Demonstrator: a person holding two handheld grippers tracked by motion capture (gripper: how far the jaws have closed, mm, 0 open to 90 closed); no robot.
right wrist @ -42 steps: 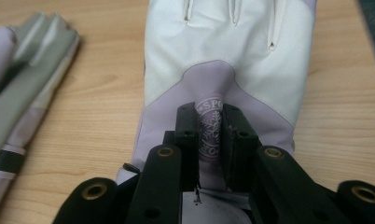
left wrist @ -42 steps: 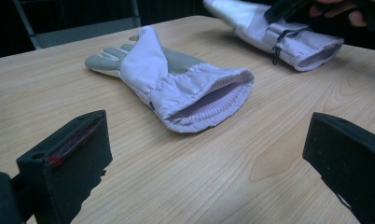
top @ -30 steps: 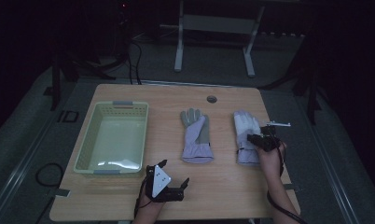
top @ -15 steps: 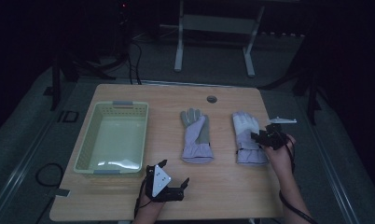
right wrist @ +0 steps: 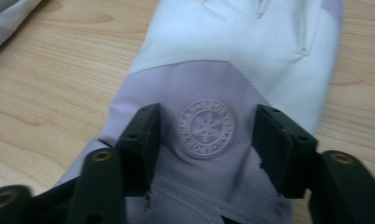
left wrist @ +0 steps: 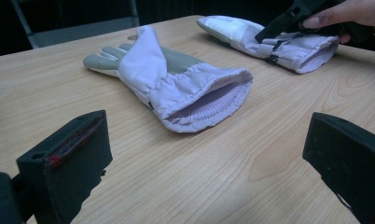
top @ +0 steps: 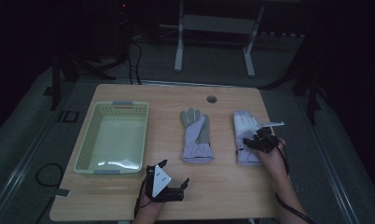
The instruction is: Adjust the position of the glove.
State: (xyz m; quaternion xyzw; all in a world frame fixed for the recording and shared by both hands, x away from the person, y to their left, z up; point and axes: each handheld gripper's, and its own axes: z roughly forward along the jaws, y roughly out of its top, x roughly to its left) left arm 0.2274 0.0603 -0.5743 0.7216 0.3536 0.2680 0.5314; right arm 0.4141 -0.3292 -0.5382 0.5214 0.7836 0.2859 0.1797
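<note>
Two pale lilac gloves lie flat on the wooden table, fingers pointing away. The left glove (top: 195, 135) (left wrist: 176, 79) has a grey palm and an open cuff facing me. My right gripper (top: 252, 143) (right wrist: 206, 135) sits low over the cuff end of the right glove (top: 244, 125) (right wrist: 232, 56). It is open, with its jaws on either side of a round embossed emblem (right wrist: 205, 127). My left gripper (top: 174, 172) (left wrist: 209, 158) rests near the front edge, open and holding nothing, and points at the left glove's cuff. In the left gripper view the right gripper (left wrist: 288, 21) rests on the right glove (left wrist: 288, 44).
A pale green plastic basket (top: 85, 144) stands at the table's left side and looks empty. A small round grommet (top: 211, 99) is set in the tabletop near the far edge. Bare wood lies between the gloves and the front edge.
My right gripper drifted slightly right, then came back left and down over the right glove's cuff. The left gripper and both gloves have stayed put.
</note>
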